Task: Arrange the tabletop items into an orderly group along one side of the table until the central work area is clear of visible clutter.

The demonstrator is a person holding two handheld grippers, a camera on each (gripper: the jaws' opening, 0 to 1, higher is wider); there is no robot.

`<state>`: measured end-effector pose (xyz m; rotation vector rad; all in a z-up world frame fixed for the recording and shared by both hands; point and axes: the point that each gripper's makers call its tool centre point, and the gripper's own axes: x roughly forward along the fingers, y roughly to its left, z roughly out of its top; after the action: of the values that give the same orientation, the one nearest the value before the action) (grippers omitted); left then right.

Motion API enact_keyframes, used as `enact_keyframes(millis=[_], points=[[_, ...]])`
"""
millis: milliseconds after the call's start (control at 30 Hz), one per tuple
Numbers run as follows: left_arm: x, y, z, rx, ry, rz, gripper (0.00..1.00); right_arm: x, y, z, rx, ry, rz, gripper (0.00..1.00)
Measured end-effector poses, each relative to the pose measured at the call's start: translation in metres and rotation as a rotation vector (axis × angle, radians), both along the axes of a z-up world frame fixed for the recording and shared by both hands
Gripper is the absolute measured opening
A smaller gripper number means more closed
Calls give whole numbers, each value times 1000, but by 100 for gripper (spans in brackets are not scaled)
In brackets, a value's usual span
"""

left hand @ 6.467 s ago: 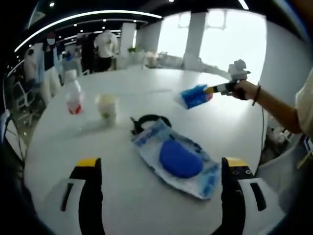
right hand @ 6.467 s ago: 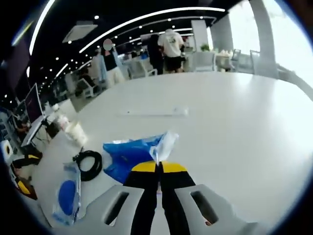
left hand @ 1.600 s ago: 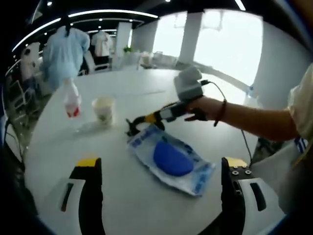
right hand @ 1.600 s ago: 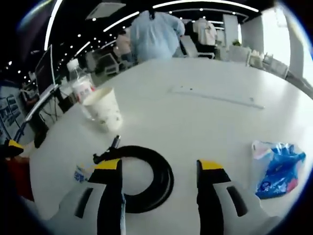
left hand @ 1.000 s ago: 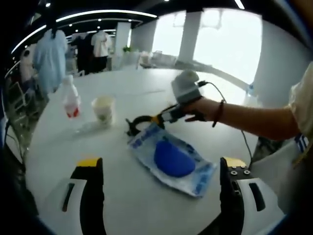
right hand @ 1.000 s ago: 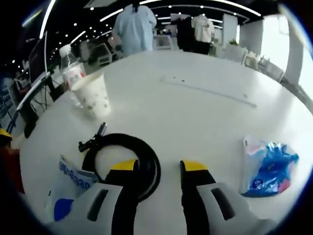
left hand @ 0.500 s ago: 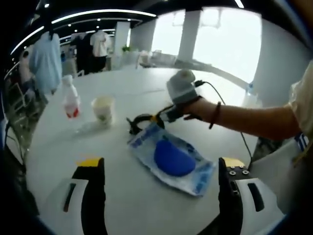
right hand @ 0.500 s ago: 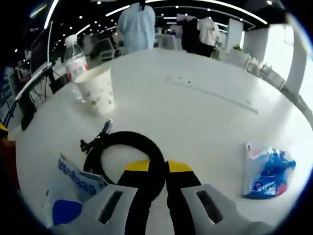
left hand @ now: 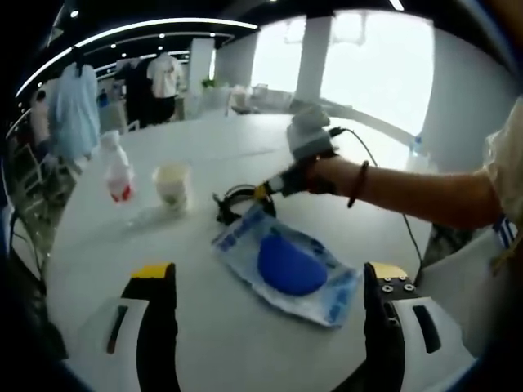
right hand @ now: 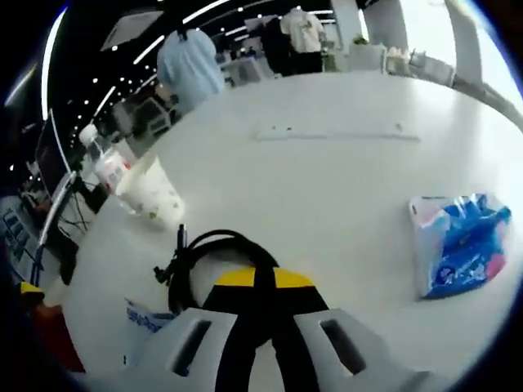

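- Right tongs point(right hand: 256, 279): yellow-tipped jaws pressed together on the coiled black cable point(right hand: 214, 250), gripping the near side of the loop; in the left gripper view the same tongs point(left hand: 263, 192) come in from the right, held by a hand point(left hand: 327, 173) with a dark wristband, tips at the cable point(left hand: 237, 201).
- Left tongs point(left hand: 268, 278): jaws spread wide, nothing between them, above the near part of the round white surface point(left hand: 204, 327).
- Clear plastic bag with blue print holding a blue rounded item point(left hand: 288, 265): flat on the surface ahead of the left tongs, between their jaws in the view; its far end touches or just overlaps the cable. A corner of it shows in the right gripper view point(right hand: 151, 320), just beside the cable, left of the right tongs.
- White paper cup with small printed pattern point(right hand: 152, 194): upright, near the cable, on its far left side; also in the left gripper view point(left hand: 172, 184).
- Clear plastic bottle with red label point(right hand: 107, 170): upright just behind the cup, close to it; in the left gripper view point(left hand: 117, 167) it stands left of the cup.
- Crumpled blue and white plastic packet point(right hand: 462, 240): flat on the surface to the right, well apart from the cable.
- Long thin white strip point(right hand: 327, 131): flat on the far part of the surface.
- People standing beyond the surface, one in a light blue coat point(right hand: 189, 67).
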<state>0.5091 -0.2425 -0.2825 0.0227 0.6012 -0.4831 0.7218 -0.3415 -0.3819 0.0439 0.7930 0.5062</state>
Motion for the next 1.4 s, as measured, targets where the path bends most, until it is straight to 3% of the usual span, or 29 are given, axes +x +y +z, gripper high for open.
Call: enact_keyframes(millis=[167,567,833,1100,1400], points=[[0,-1,2,-2,-7,-3,93,-1,-5,12,47,6,-27,3],[0,-4,3,4,-18,-15,93,8,-29,61,162,-60,-136,3],[0,-6,3,9,-24,-25,92,4,-42,84,175,-97,-151,3],[-2,-11,3,17,-26,-43,92,-15,-54,113,191,-136,-144,3],[-4,-16,3,26,-28,-60,92,-32,-82,130,145,-165,-140,3]])
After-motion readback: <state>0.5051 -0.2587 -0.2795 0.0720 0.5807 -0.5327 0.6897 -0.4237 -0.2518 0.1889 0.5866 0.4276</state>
